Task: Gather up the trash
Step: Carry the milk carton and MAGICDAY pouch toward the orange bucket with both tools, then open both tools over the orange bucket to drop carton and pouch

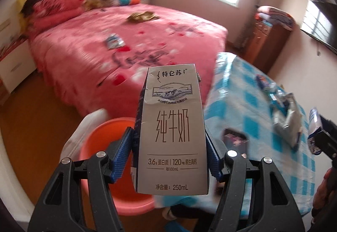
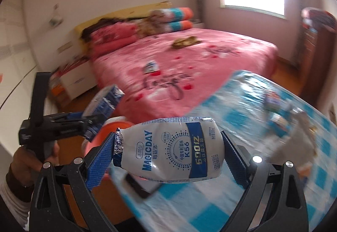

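A: What does the left gripper (image 1: 169,147) have?

B: It is clamped on a grey milk carton (image 1: 171,126), blue pads pressed against both narrow sides. The carton stands upright between them, its printed face towards the camera.

A: And below it?

B: An orange basin (image 1: 99,143) on the wooden floor, at about seven o'clock from the carton. Its rim passes behind the carton's lower left edge.

A: The right gripper (image 2: 168,147)?

B: Clenched on a white yoghurt bottle (image 2: 168,149) that lies sideways, foil cap against the left pad, base against the right one. In the left wrist view that gripper shows at three o'clock, at the frame's edge.

A: Where is more rubbish?

B: On the table with the blue checked cloth (image 1: 248,92) a heap of wrappers (image 1: 284,113) lies towards two o'clock from the carton. A dark phone-like slab (image 1: 234,139) rests on the cloth just right of the carton.

A: And the bed?

B: The pink bed (image 1: 126,42) fills the upper left. A small blue-white packet (image 1: 114,41) lies on it at eleven o'clock from the carton, and a brownish crumpled wrapper (image 1: 143,16) farther back, near twelve. Both are blurred.

A: Is the person visible?

B: In the right wrist view, a hand (image 2: 31,160) at nine o'clock grips the left tool's handle.
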`<action>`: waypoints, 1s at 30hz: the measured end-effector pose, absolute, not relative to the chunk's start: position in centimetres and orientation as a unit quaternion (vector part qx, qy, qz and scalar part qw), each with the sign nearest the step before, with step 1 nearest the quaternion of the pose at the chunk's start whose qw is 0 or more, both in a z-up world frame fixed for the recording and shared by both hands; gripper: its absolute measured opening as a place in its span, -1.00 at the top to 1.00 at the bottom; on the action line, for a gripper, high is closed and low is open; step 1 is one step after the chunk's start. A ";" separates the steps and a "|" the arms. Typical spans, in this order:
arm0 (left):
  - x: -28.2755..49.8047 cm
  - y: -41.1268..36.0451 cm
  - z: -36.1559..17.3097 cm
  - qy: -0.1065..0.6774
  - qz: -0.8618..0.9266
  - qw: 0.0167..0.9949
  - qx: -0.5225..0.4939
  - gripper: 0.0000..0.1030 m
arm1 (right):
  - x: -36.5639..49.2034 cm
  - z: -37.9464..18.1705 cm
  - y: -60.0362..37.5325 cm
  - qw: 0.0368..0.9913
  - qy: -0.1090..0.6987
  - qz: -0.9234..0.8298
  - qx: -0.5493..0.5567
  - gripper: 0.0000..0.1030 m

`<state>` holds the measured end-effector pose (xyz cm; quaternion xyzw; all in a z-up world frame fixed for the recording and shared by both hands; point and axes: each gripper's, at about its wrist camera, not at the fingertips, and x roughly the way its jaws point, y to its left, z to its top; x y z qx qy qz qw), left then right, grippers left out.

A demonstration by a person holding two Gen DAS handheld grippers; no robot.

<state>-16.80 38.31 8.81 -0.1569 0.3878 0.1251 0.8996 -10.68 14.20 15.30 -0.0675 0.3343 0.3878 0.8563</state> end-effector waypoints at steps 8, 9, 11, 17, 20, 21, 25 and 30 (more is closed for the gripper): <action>-19.2 43.3 3.4 0.415 0.154 0.874 -0.200 -0.25 | -12.4 12.7 23.9 0.812 0.336 0.458 -0.131 -0.83; -19.3 43.5 2.9 0.417 0.156 0.872 -0.202 -0.25 | -12.5 12.2 25.1 0.806 0.339 0.465 -0.139 -0.83; -19.5 44.1 1.9 0.423 0.158 0.867 -0.209 -0.25 | -12.6 11.3 27.3 0.797 0.343 0.473 -0.153 -0.83; -19.8 45.6 -1.1 0.438 0.172 0.855 -0.217 -0.26 | -12.7 9.2 32.2 0.771 0.365 0.492 -0.175 -0.85; -20.0 46.3 -2.1 0.439 0.183 0.851 -0.224 -0.35 | -12.4 8.2 33.5 0.764 0.377 0.495 -0.174 -0.88; -20.1 46.6 -2.3 0.437 0.185 0.851 -0.225 -0.46 | -12.2 8.0 33.8 0.762 0.381 0.495 -0.169 -0.89; -20.3 46.9 -2.8 0.435 0.198 0.850 -0.221 -0.59 | -11.5 8.3 33.4 0.771 0.382 0.485 -0.158 -0.89; -20.6 46.9 -2.6 0.422 0.202 0.855 -0.226 -0.65 | -10.5 10.0 30.8 0.794 0.374 0.465 -0.116 -0.89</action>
